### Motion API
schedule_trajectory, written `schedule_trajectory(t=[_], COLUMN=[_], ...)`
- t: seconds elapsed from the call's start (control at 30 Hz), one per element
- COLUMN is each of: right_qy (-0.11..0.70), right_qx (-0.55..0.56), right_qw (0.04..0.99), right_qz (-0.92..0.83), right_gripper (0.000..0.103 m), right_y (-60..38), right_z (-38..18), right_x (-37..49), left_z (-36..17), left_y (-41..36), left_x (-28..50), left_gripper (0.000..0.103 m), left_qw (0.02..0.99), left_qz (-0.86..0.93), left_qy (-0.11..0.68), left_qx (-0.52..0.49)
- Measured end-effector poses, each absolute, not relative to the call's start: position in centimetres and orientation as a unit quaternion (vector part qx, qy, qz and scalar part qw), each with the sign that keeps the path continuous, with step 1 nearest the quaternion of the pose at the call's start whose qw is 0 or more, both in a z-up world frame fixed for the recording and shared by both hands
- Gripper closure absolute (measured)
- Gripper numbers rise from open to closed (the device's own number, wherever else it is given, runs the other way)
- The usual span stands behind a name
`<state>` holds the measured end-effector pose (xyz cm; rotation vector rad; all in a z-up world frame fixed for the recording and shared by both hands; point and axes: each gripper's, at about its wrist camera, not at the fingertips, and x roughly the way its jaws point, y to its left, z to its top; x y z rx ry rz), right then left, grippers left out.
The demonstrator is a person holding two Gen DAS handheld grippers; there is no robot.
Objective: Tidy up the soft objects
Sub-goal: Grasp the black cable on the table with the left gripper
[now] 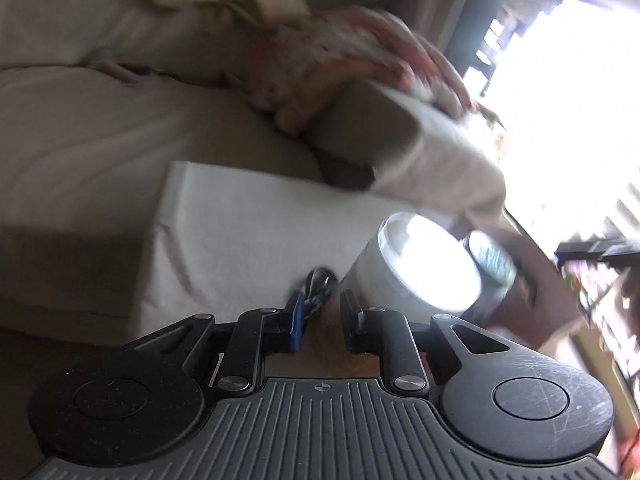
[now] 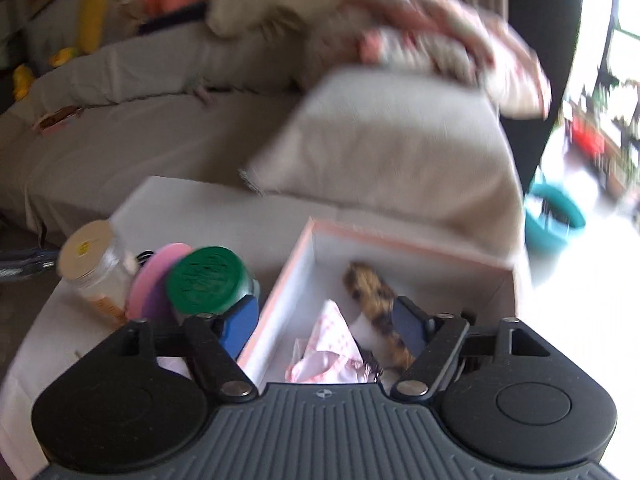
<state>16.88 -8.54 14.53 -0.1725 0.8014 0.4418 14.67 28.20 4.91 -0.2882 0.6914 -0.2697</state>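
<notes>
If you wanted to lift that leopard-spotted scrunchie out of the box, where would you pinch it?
Probably from above, across the far end of the scrunchie. It lies flat in the open-topped box, so the walls block the sides, and that end lies clear of the pink cloth.

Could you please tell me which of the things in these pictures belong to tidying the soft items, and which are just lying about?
Part of the job:
- open box
- leopard-print scrunchie in the box
- pink checked cloth in the box
- dark hair tie between the left gripper's jaws

Lying about:
- green-lidded jar
- pink lid
- clear jar
- sofa cushion
</notes>
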Motion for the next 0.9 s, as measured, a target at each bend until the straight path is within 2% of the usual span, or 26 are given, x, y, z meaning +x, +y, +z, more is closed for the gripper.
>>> schedule_trajectory(t=[0.1,0.27,0.57,0.77,0.9], right_qy=[0.383,0.393,0.376,0.386,0.391], right_qx=[-0.095,-0.109,-0.165,-0.206,-0.203], right_qw=[0.889,0.877,0.858,0.834,0.83], right_qz=[0.232,0.255,0.308,0.336,0.34], right_gripper=[0.026,0.026,0.026,0.026,0.027], right_y=[-7.6,-6.5,-0.3,2.9,3.7], right_z=[15.4,16.0,14.7,12.0,11.0], right_x=[15.7,14.0,11.4,10.4,10.2], left_z=[3.8,2.7,1.8,2.4,3.2], left_y=[28.0,27.3,28.0,28.1,28.7], left_x=[15.3,17.1,15.7,11.7,10.5], left_gripper=[0.082,0.082,0.089,0.089,0.089], left_qw=[0.924,0.916,0.911,0.925,0.936], left_qz=[-0.157,-0.175,-0.152,-0.059,-0.078], left_qy=[0.339,0.359,0.372,0.371,0.333], left_qx=[-0.078,-0.03,-0.093,-0.057,-0.079])
